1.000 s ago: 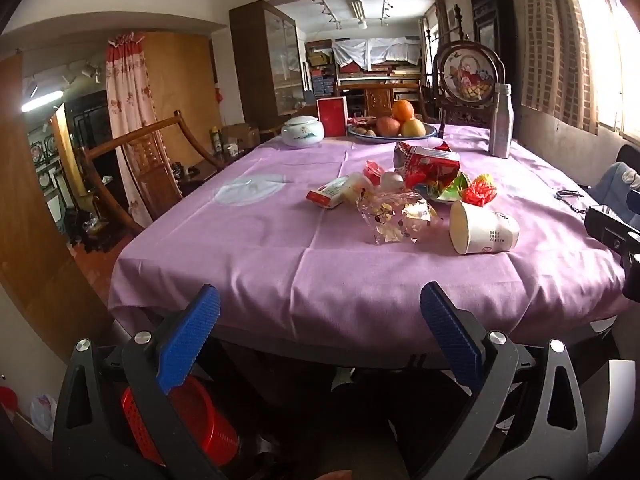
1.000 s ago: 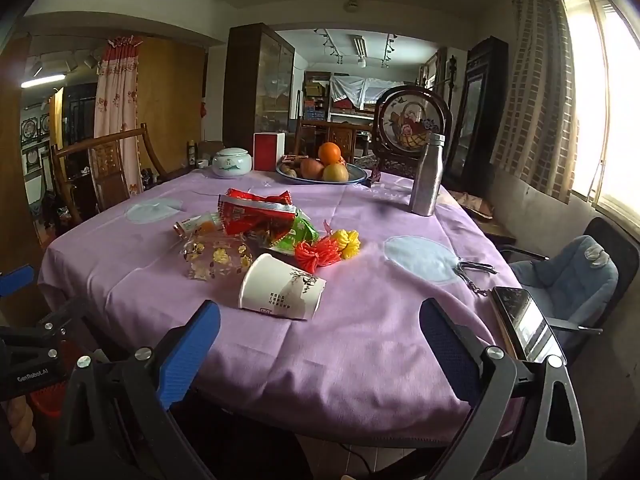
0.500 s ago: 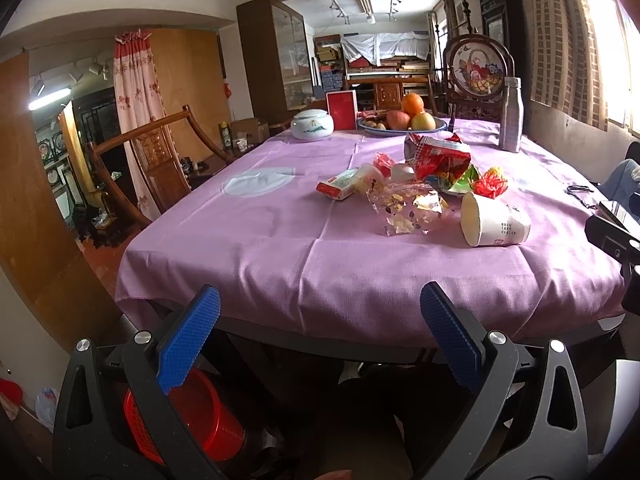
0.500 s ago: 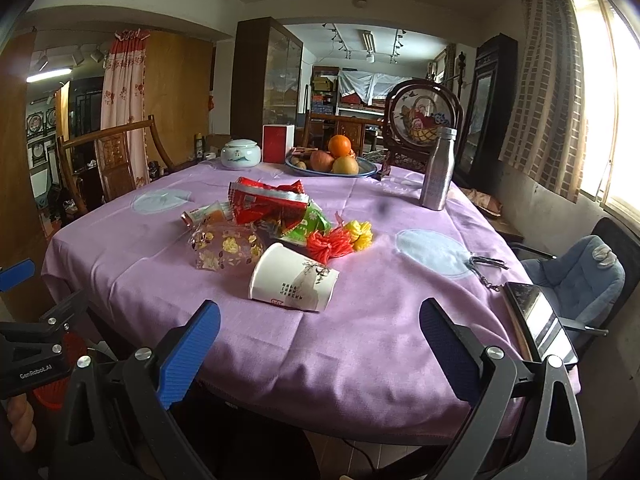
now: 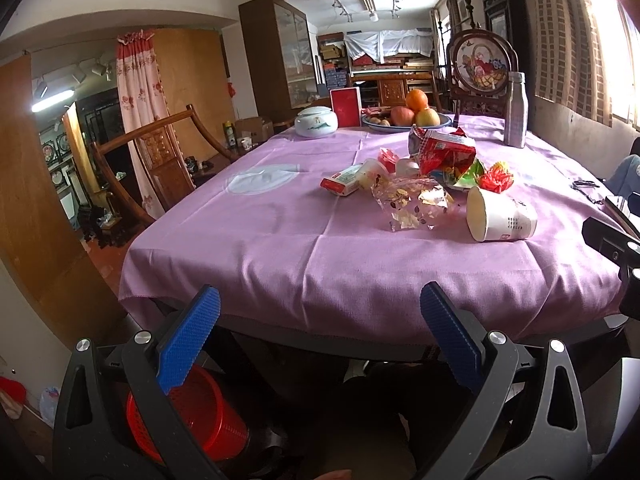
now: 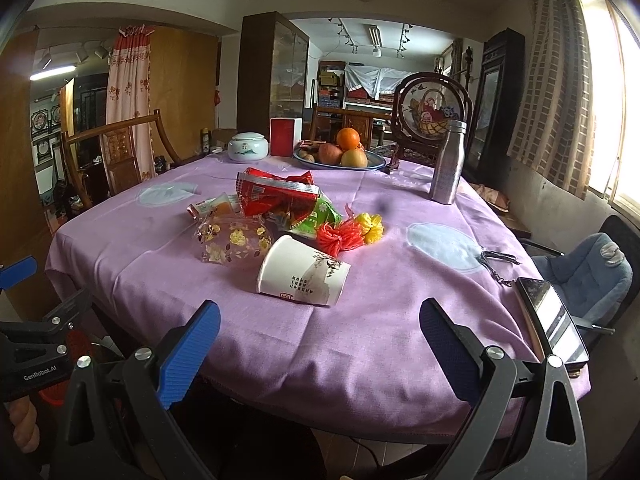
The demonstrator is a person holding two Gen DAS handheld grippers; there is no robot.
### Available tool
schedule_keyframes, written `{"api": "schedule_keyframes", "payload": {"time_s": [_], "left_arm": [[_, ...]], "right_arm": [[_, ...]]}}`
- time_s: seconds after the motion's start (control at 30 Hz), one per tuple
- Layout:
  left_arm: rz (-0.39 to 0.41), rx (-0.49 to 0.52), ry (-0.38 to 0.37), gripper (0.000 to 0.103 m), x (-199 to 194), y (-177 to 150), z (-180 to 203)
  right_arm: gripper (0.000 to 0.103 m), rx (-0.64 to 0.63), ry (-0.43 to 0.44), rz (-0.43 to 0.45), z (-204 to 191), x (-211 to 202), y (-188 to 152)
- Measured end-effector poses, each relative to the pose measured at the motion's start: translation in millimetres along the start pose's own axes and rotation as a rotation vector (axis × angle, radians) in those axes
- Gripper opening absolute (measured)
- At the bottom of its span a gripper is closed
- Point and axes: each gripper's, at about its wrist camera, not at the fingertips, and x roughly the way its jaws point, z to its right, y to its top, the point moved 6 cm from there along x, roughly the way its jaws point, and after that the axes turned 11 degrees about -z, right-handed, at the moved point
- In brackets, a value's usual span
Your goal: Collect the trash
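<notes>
L gripper [image 5: 320, 340]: fingers [image 5: 188, 344] spread wide, holding nothing, touching nothing, hanging off the near edge of the bench [image 5: 280, 248]. R gripper [image 6: 320, 344]: fingers [image 6: 188, 352] likewise spread wide, nothing between, just short of bench edge.

Trash in a heap on the purple cloth, ahead of both pairs of fingers. Paper cup [image 6: 304, 276] on its side, nearest, straight ahead of R fingers; ahead and to the right of L fingers. Clear flower-print wrapper [image 6: 232, 240] just beside cup, ahead-left of R fingers. Red snack bag [image 6: 276, 196] behind it, green wrapper [image 6: 320, 216] under bag edge. Red and yellow paper flowers [image 6: 352, 232] beyond cup. Small red-white carton [image 5: 340, 182] at left end of heap.

Red basket [image 5: 188, 420] on floor below L fingers, partly hidden by left finger and bench edge. Phone [image 6: 552, 320] at bench edge, ahead-right of R fingers. Steel bottle [image 6: 448, 164], fruit bowl [image 6: 340, 156], lidded white jar [image 6: 247, 146] far back. Small pale items behind carton hard to make out. Print on cup too small to read. Part of a hand [image 6: 22, 420] cut off at left edge in right wrist view.

Vs half a sec ago: both views nearer and a bit higher, heap bigger in frame; trash itself unmoved, finger spread unchanged.
</notes>
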Motion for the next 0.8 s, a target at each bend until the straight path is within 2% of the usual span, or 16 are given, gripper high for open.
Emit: {"api": "schedule_keyframes", "payload": {"time_s": [0.8], "left_arm": [[0.000,-0.002,0.001,0.097,1.5,-1.8,-0.1]], "right_arm": [[0.097,0.000,0.012,-0.002,-3.6,2.0,-1.4]]}}
